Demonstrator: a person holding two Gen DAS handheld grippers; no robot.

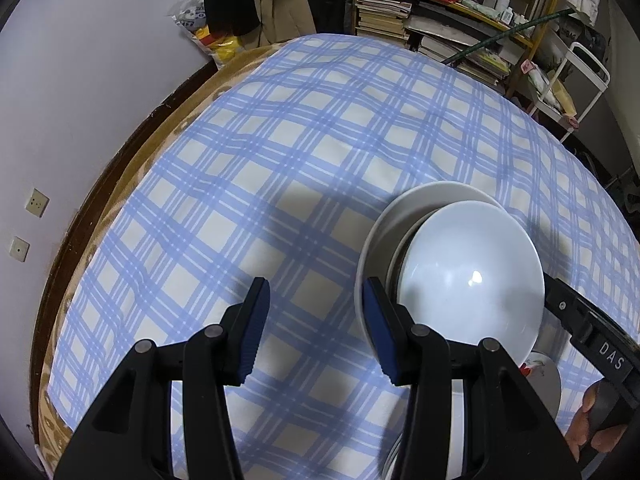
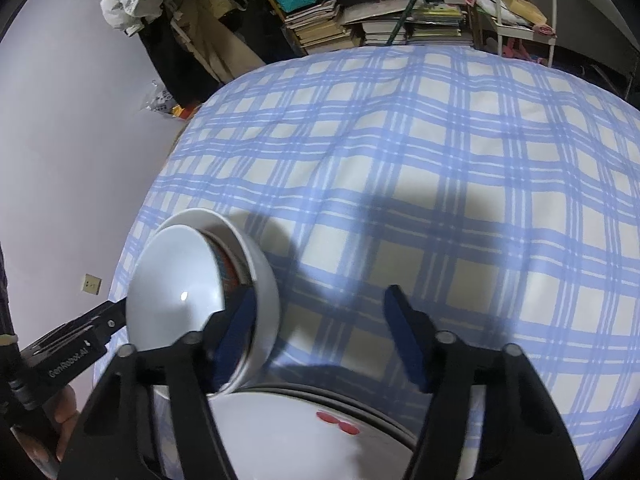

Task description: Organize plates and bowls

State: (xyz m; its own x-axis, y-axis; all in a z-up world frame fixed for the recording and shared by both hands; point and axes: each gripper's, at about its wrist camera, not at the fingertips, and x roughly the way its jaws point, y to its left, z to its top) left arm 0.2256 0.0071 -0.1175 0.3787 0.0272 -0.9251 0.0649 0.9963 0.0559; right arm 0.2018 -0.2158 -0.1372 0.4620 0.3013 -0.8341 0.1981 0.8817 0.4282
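Blue checked cloth (image 1: pixel 280 140) is covering the surface | nested bowls (image 1: pixel 472 280) are sitting above the plates (image 2: pixel 280 412) | left gripper (image 1: pixel 316 292) and right gripper (image 2: pixel 320 296) are both standing apart, empty | probably stacking bowls; next, pinching the rim gently

Three bowls are nested together on the checked cloth: a pale blue-white glossy bowl (image 1: pixel 472 280) sits on top, tilted, a bowl with a red-orange pattern (image 2: pixel 231 271) shows under it, and a larger white bowl (image 1: pixel 376 236) holds both. Just beside them lies a stack of plates (image 2: pixel 320 424), the top one white with red marks.
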